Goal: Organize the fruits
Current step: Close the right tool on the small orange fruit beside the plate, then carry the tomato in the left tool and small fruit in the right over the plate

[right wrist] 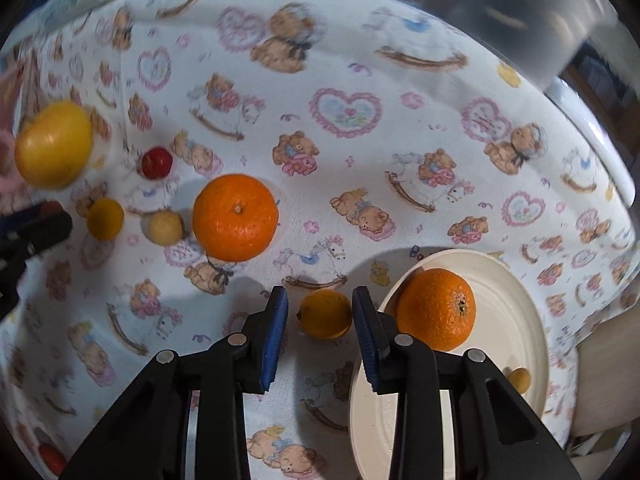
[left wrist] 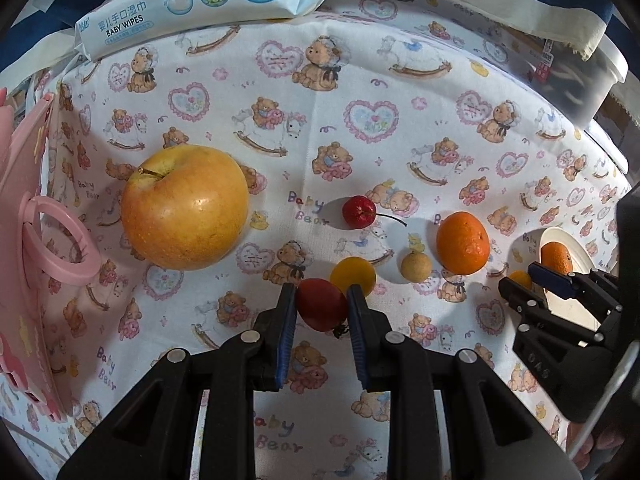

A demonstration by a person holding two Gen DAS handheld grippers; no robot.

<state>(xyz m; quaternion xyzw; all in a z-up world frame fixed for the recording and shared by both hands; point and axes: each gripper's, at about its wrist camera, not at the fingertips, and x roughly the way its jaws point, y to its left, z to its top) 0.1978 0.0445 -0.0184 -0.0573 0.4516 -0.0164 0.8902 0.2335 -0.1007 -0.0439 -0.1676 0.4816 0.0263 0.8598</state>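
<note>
My left gripper (left wrist: 322, 308) is shut on a small red fruit (left wrist: 320, 304) just above the bear-print cloth. Beyond it lie a big yellow apple (left wrist: 184, 208), a red cherry (left wrist: 359, 212), a small yellow fruit (left wrist: 353, 276), a tan longan (left wrist: 416, 267) and a mandarin (left wrist: 463, 243). My right gripper (right wrist: 320, 320) straddles a small yellow fruit (right wrist: 326, 314) on the cloth. Its right pad sits against the fruit, and a sliver of cloth shows at the left pad. Just right of it, a white plate (right wrist: 500, 280) holds an orange (right wrist: 436, 308) and a small tan fruit (right wrist: 519, 378).
A baby wipes pack (left wrist: 200, 8) lies at the far edge. A pink plastic piece (left wrist: 24, 200) stands at the left. A clear lidded container (left wrist: 580, 80) sits at the far right. Another red fruit (right wrist: 52, 460) shows at the near left.
</note>
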